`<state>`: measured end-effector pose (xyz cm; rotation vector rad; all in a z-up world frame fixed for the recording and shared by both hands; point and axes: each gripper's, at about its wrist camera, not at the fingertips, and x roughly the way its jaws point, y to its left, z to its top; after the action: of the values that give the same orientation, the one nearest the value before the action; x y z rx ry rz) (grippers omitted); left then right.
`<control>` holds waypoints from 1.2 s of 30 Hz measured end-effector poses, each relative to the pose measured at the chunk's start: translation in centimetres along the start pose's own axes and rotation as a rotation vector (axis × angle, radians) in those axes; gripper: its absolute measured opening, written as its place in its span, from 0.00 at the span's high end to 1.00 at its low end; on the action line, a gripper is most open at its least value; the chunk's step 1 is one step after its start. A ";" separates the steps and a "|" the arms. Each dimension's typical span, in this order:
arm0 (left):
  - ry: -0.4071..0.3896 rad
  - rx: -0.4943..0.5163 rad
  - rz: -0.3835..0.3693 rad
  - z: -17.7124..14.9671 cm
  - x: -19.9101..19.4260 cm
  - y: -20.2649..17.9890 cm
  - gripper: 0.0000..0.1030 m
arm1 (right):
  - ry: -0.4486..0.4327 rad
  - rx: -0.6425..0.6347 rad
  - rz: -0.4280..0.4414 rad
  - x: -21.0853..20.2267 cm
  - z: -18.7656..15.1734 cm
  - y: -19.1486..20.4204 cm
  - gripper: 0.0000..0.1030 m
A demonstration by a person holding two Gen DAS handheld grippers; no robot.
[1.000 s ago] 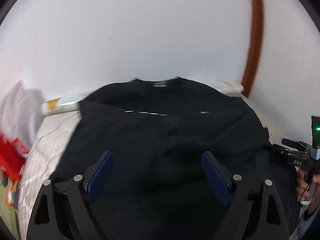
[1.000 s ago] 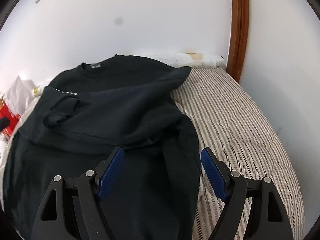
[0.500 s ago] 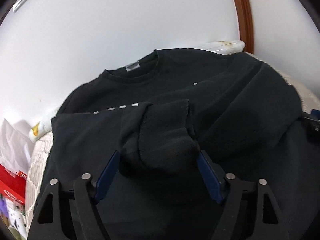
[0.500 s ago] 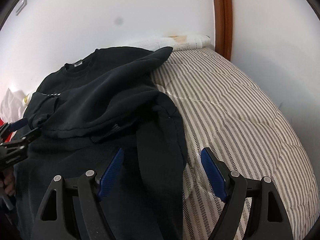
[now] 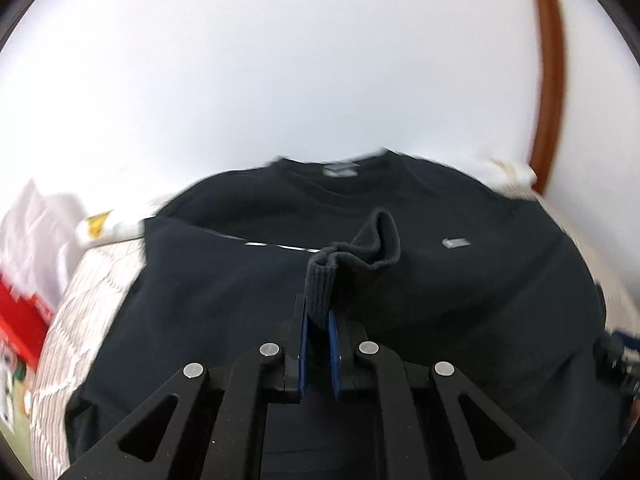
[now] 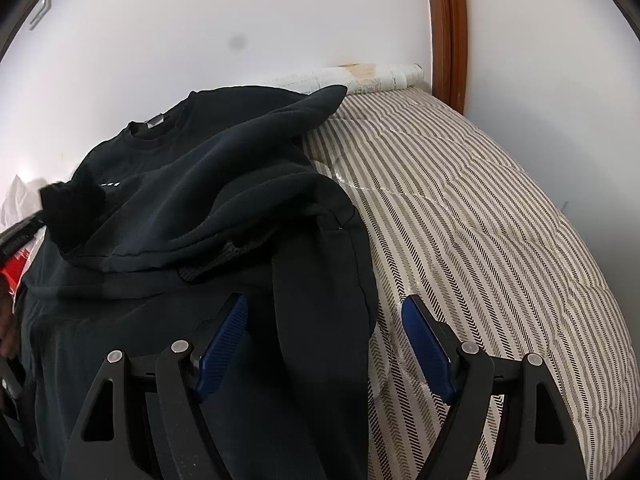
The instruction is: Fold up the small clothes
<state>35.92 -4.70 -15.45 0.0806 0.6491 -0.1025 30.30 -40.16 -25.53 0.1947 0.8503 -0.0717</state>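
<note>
Both grippers are set over the black sweatshirt (image 5: pixel 400 280) spread on the striped bed (image 6: pixel 480 220): the left gripper (image 5: pixel 319 332), its jaws just closed, is clamped on the ribbed sleeve cuff (image 5: pixel 320 284), presumably so the sleeve can be folded across, while the right gripper (image 6: pixel 324 320) is held agape above the sweatshirt's bed-side edge.

Matt knit sweatshirt (image 6: pixel 192 200) w/ ribbed cuff (image 5: pixel 320 284); quilted cloth bedcover (image 6: pixel 480 208).

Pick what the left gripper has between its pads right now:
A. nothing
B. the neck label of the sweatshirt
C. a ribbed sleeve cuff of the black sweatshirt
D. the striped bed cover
C: in the left wrist view the left gripper has its blue pads pressed on the ribbed cuff of the black sweatshirt, lifting it.
</note>
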 end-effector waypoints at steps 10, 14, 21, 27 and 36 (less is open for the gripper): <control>0.081 -0.164 -0.056 -4.1 0.6 6.3 0.90 | 0.001 0.008 0.019 0.2 0.1 -0.2 0.24; 0.069 -0.144 -0.037 -4.7 0.7 6.1 0.86 | -0.003 0.010 0.034 0.3 0.1 -0.4 0.24; 0.056 -0.109 0.000 -4.9 1.1 5.9 0.78 | -0.008 0.030 0.047 0.2 0.1 -0.7 0.24; 0.064 -0.185 -0.008 -5.0 1.4 7.5 0.57 | -0.011 0.029 0.047 0.1 0.1 -0.7 0.24; 0.093 -0.258 -0.057 -5.3 2.2 8.7 0.53 | -0.015 0.031 0.047 0.1 0.0 -0.7 0.24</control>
<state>35.58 4.36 -20.59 -0.1825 0.7526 -0.0694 30.26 -40.83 -25.69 0.2431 0.8299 -0.0421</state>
